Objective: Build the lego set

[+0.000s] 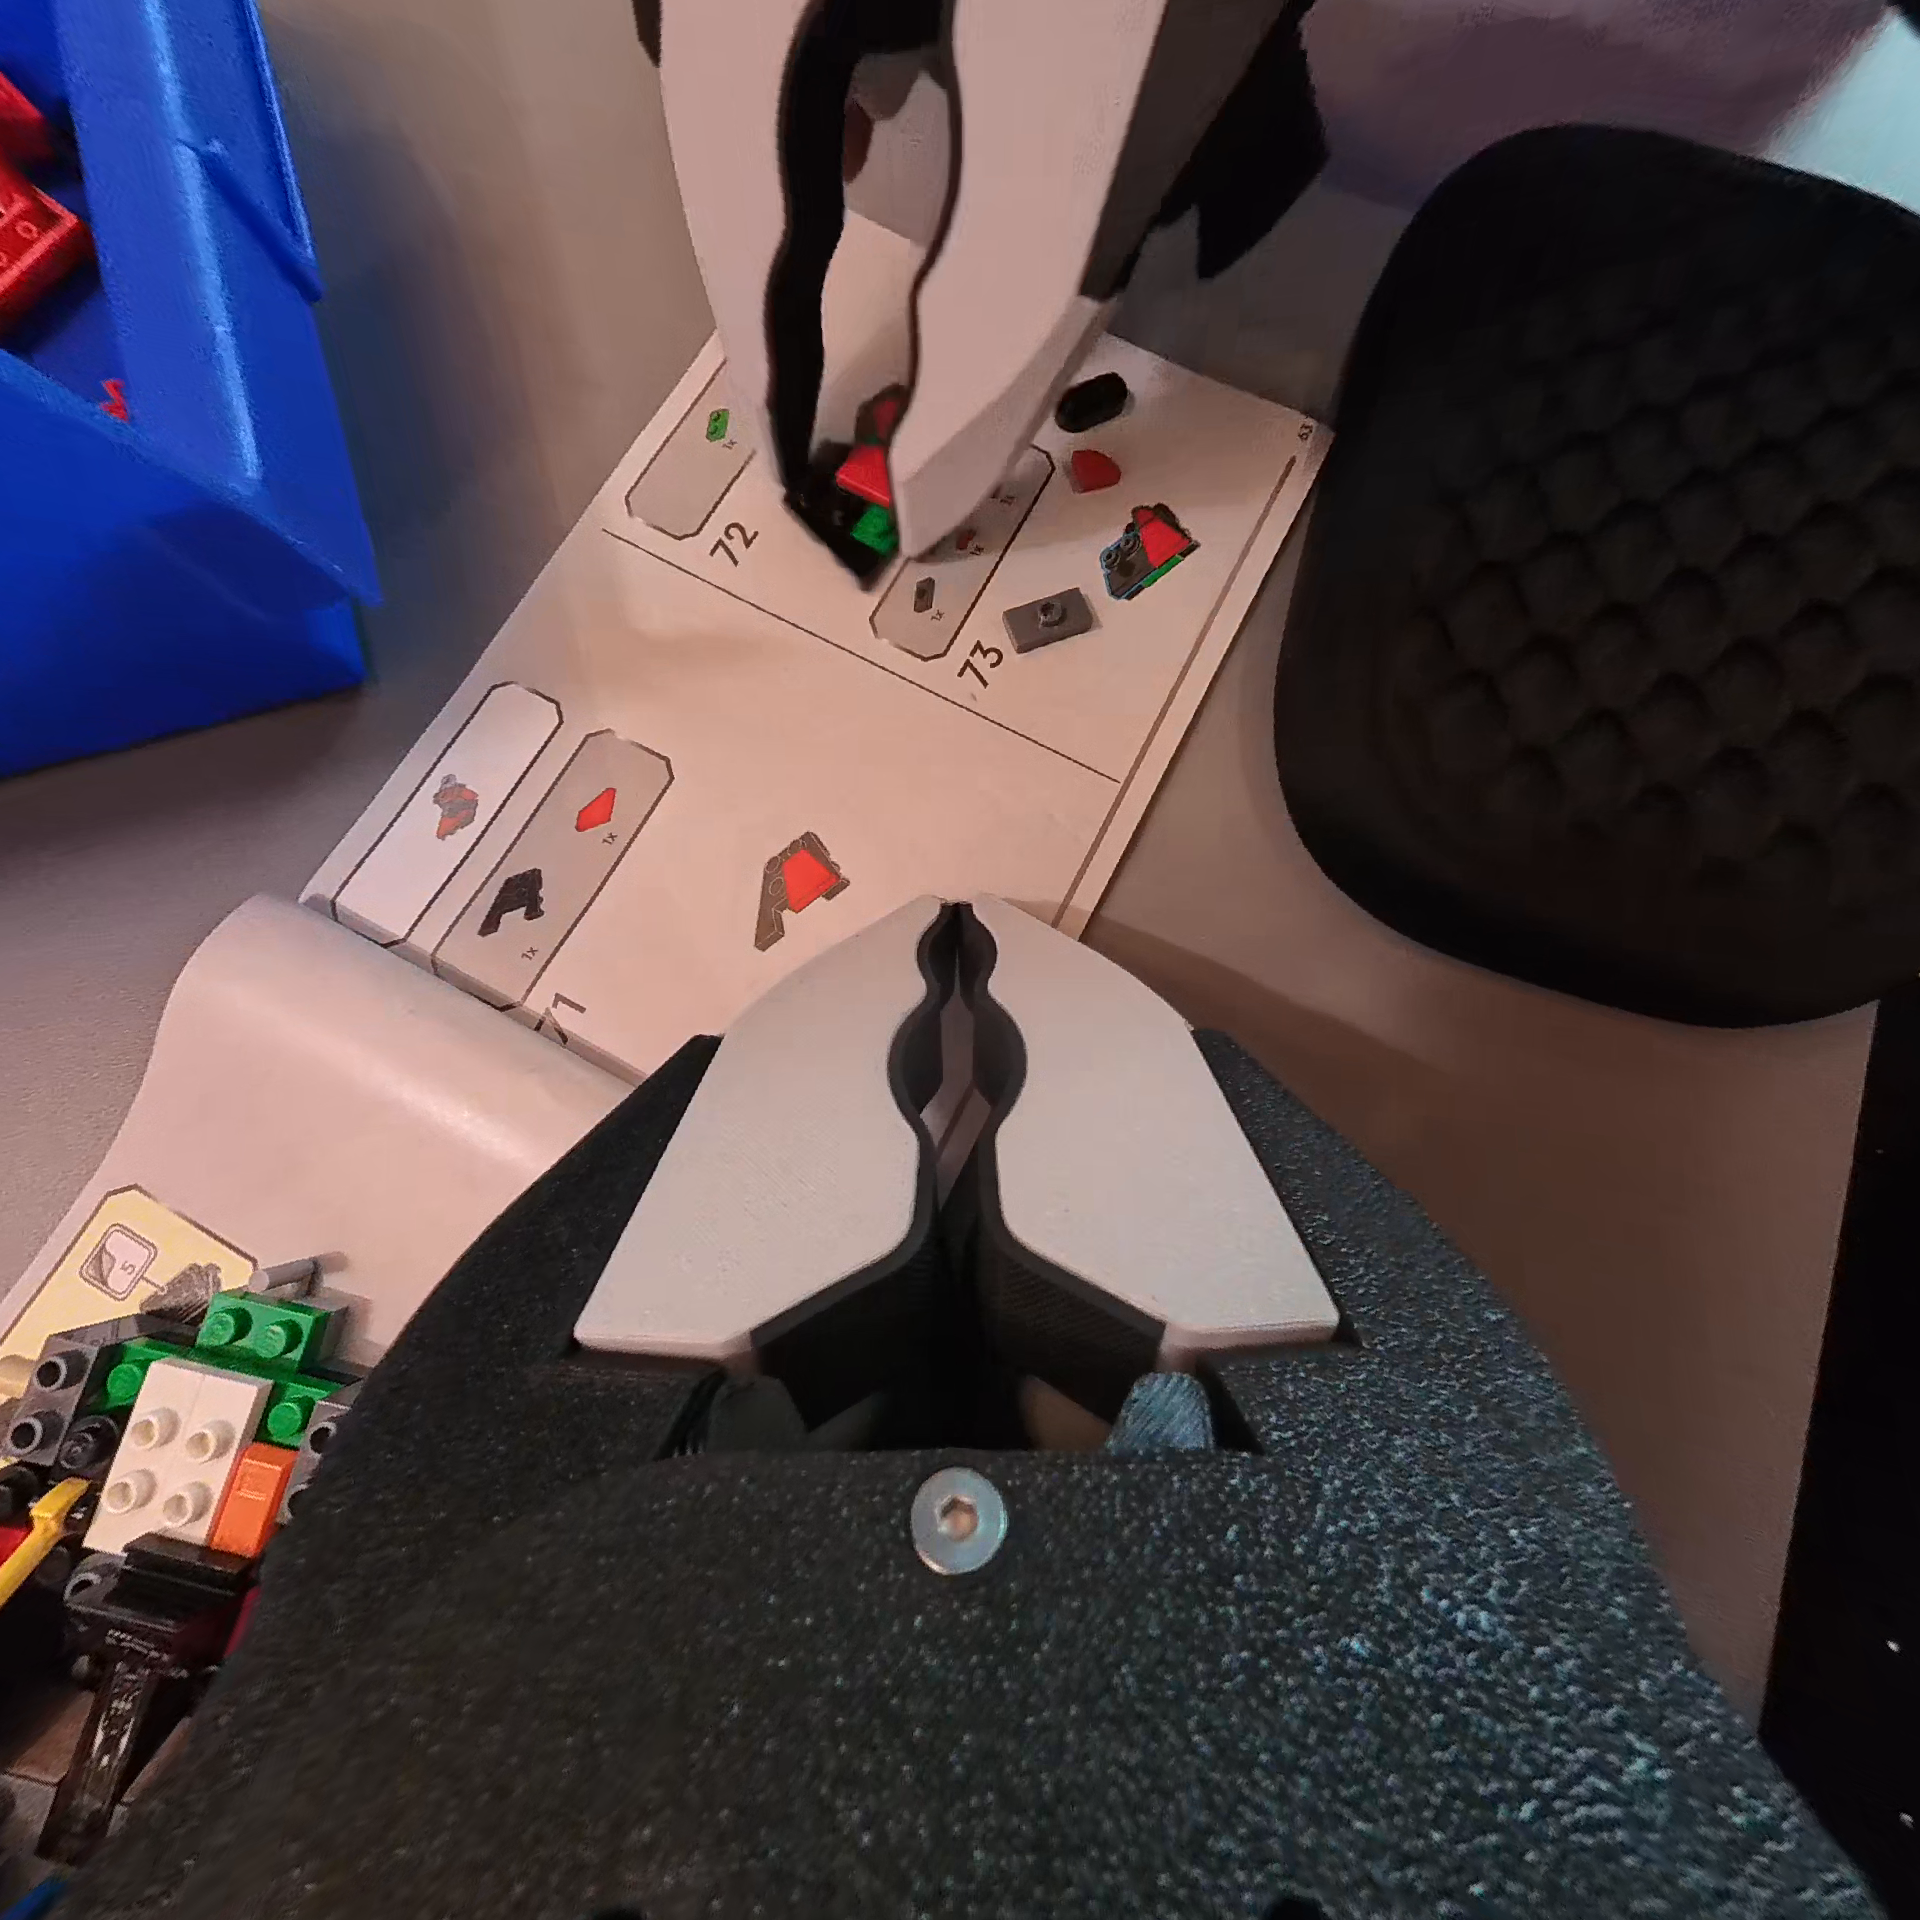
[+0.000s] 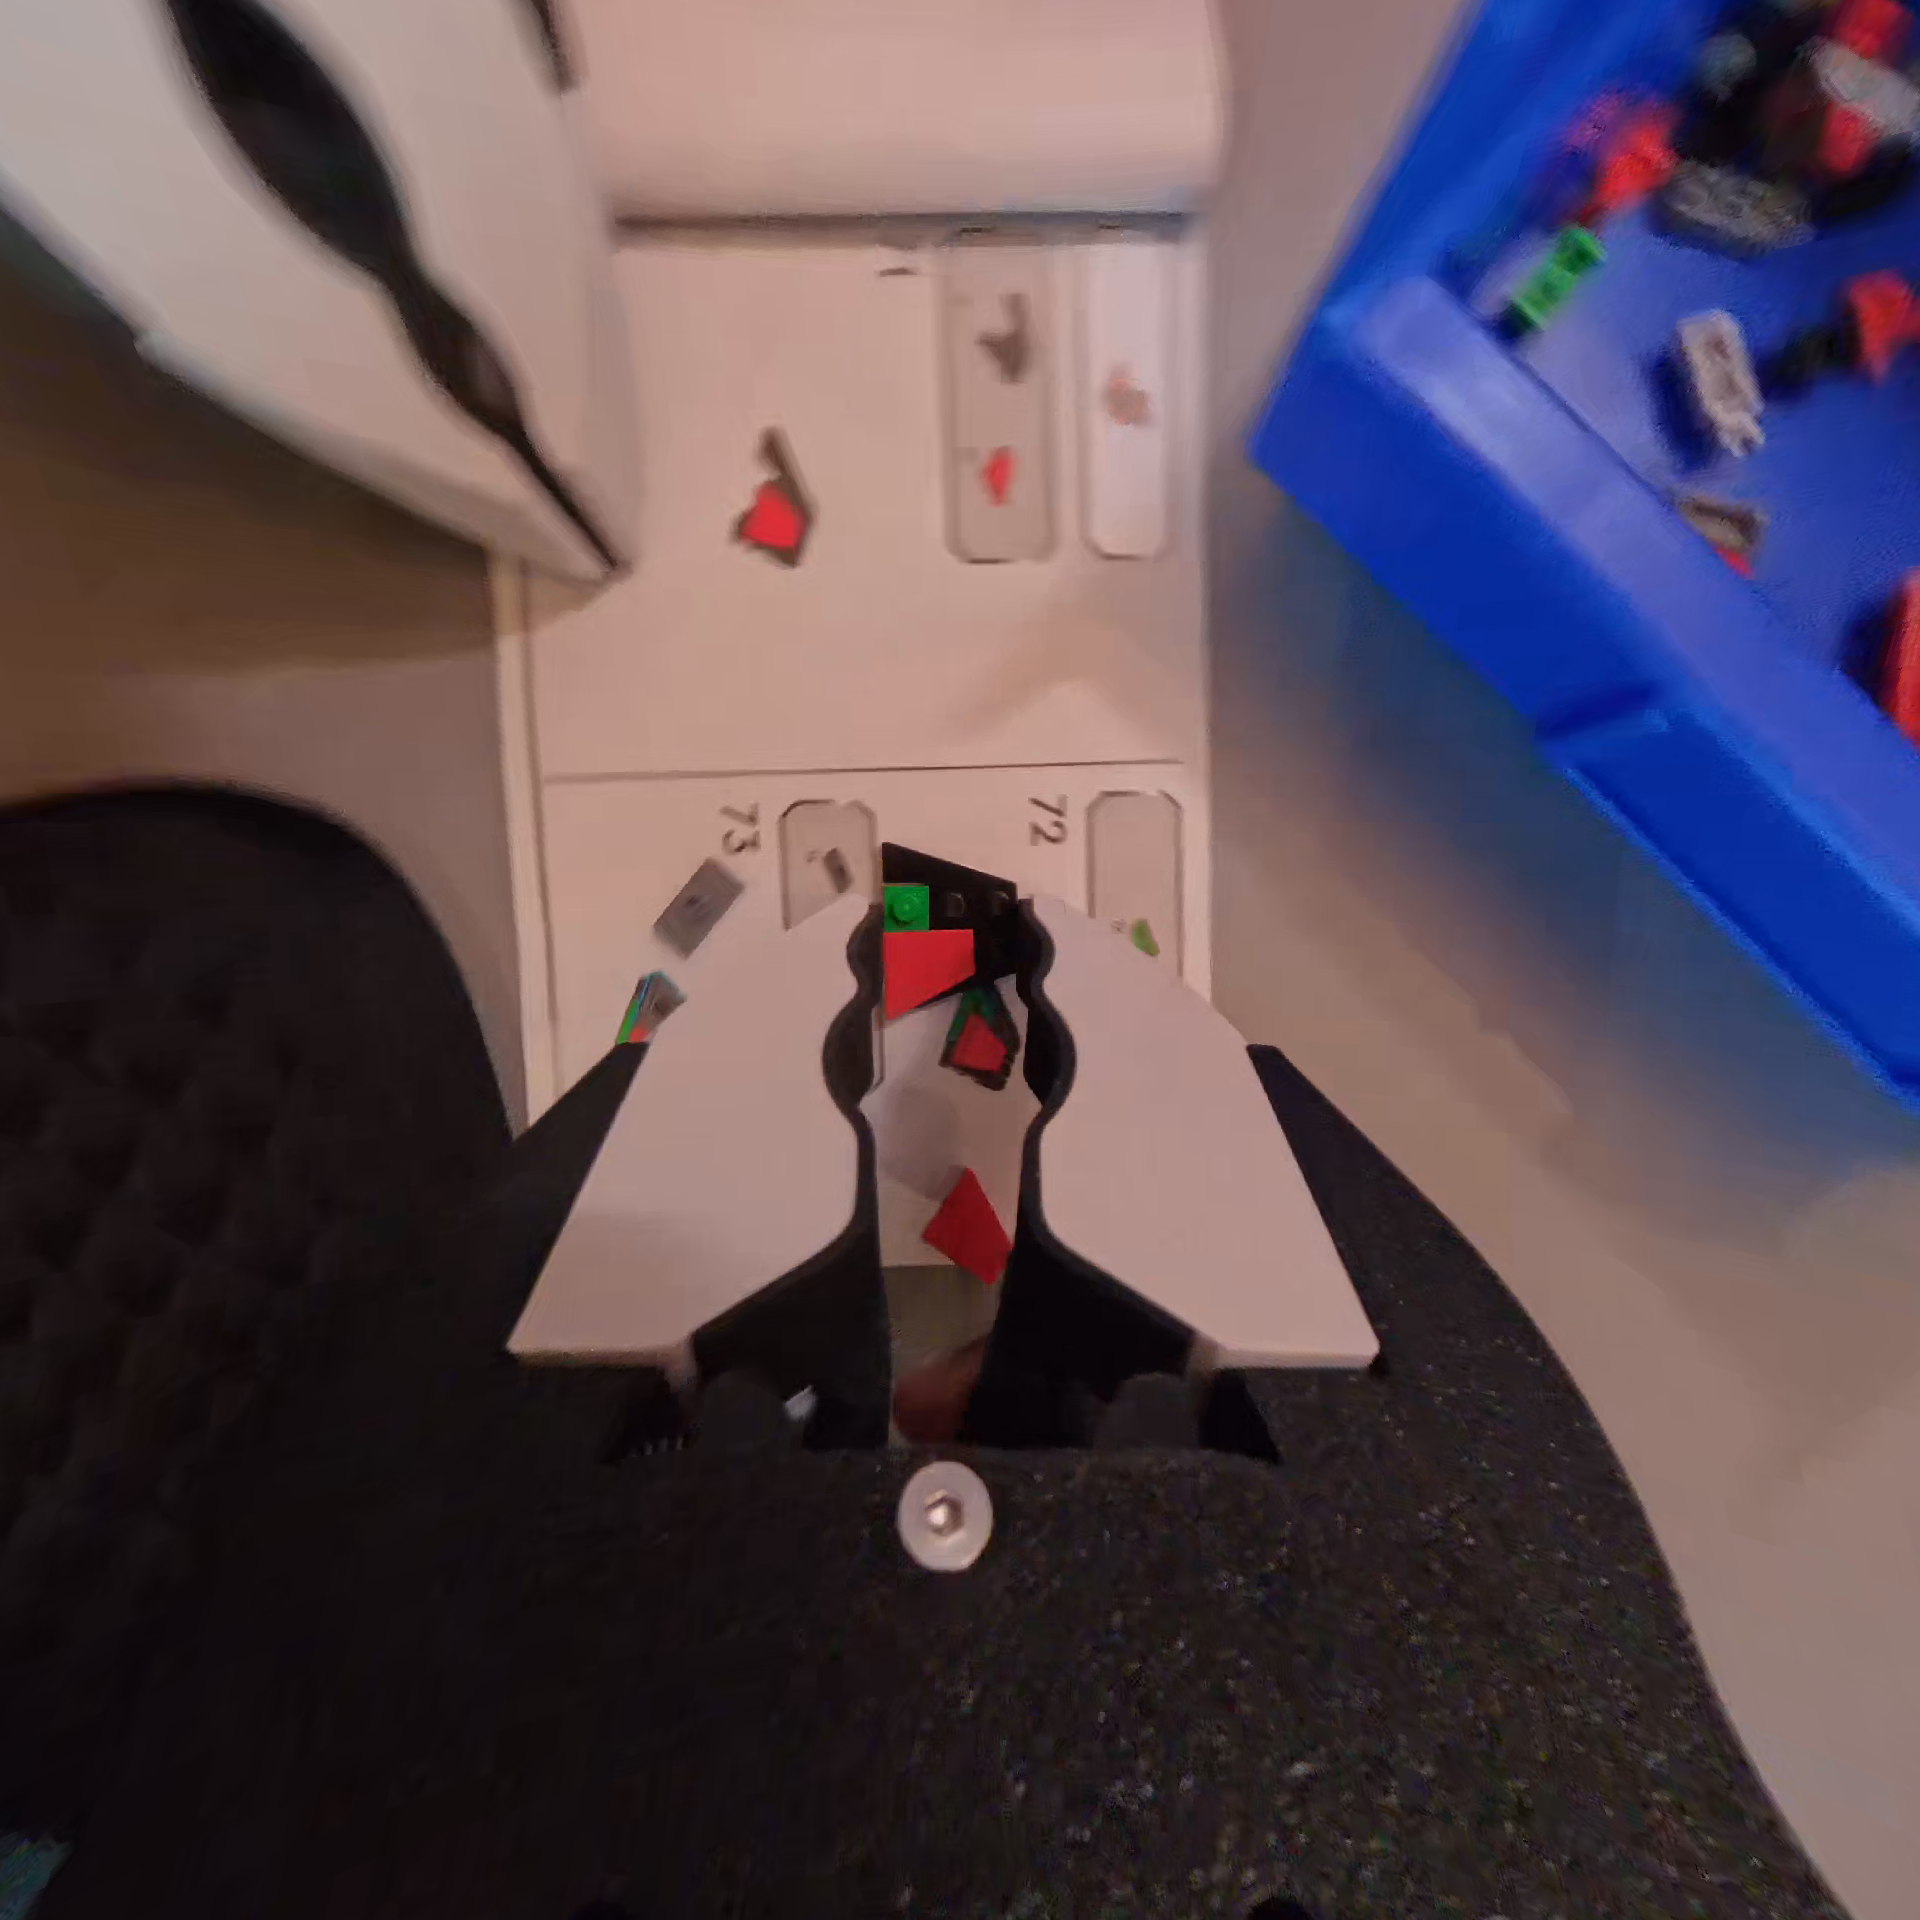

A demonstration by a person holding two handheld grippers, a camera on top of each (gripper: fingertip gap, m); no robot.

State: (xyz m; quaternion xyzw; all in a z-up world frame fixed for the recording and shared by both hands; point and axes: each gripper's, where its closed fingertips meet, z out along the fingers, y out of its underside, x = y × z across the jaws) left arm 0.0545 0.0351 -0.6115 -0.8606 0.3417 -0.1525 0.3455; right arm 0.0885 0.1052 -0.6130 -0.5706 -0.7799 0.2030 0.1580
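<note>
My right gripper (image 2: 951, 920) is shut on a small Lego assembly (image 2: 920, 961), a black wedge plate with a red slope and a green stud piece. It holds it just over the open instruction booklet (image 2: 862, 665). In the left wrist view the right gripper (image 1: 868, 532) comes down from the top with the assembly (image 1: 860, 473) between its tips. My left gripper (image 1: 956, 914) is shut and empty, over the booklet's (image 1: 727, 727) near edge. It also shows at the top left of the right wrist view (image 2: 582, 551). Loose on the page lie a grey plate (image 1: 1049, 620), a red slope (image 1: 1093, 470) and a black piece (image 1: 1091, 400).
A blue bin (image 1: 177, 436) of mixed bricks stands left of the booklet and shows in the right wrist view (image 2: 1558, 540) too. A part-built model (image 1: 187, 1434) of green, white, grey and orange bricks lies at the lower left. A black dimpled pad (image 1: 1621, 582) borders the booklet's right side. The tips of one gripper are about 8 centimetres away from the tips of the other.
</note>
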